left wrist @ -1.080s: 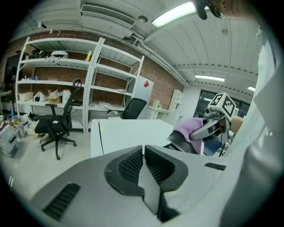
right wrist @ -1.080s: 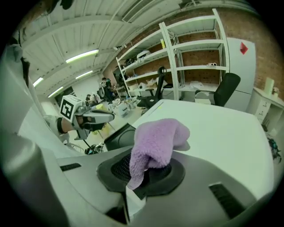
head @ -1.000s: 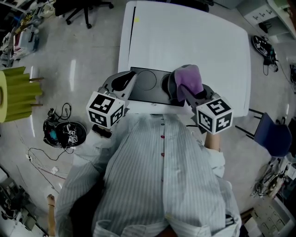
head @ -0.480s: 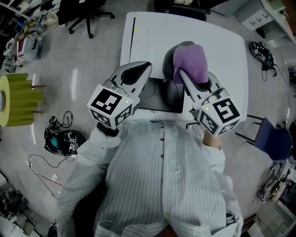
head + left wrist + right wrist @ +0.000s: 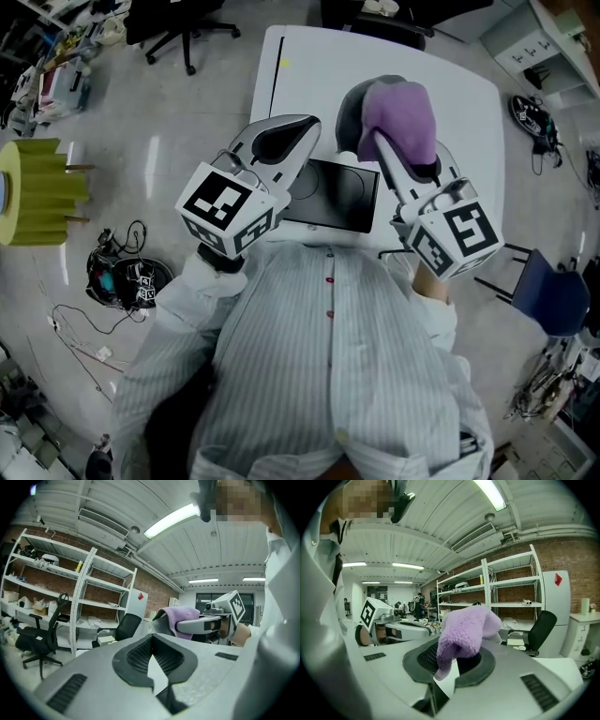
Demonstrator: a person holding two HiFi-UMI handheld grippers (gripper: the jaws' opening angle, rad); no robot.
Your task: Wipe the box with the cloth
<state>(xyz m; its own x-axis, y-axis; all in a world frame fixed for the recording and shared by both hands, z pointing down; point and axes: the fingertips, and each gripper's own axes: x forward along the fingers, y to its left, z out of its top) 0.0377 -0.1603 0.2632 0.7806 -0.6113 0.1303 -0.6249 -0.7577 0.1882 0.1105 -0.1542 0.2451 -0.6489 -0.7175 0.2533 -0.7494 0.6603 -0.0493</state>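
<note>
A flat black box (image 5: 339, 193) lies near the front edge of the white table (image 5: 450, 84), partly hidden by both grippers. My right gripper (image 5: 373, 137) is held above it, shut on a purple cloth (image 5: 401, 116) that drapes over its tips. The cloth (image 5: 464, 632) covers the jaw tips in the right gripper view. My left gripper (image 5: 306, 127) hovers over the box's left end, shut with nothing in it (image 5: 152, 638). Both grippers point out level into the room, and each sees the other: the right gripper (image 5: 200, 623) with the cloth (image 5: 177, 617), and the left gripper (image 5: 407, 631).
A yellow-green object (image 5: 37, 192) and a tangle of cables (image 5: 127, 274) lie on the floor at the left. A blue chair (image 5: 553, 292) stands at the right and an office chair (image 5: 178, 28) at the far left. Shelving (image 5: 70, 602) lines a brick wall.
Both grippers have risen from the box's near edge and moved forward over the table. The cloth went up with the right gripper, off the box.
</note>
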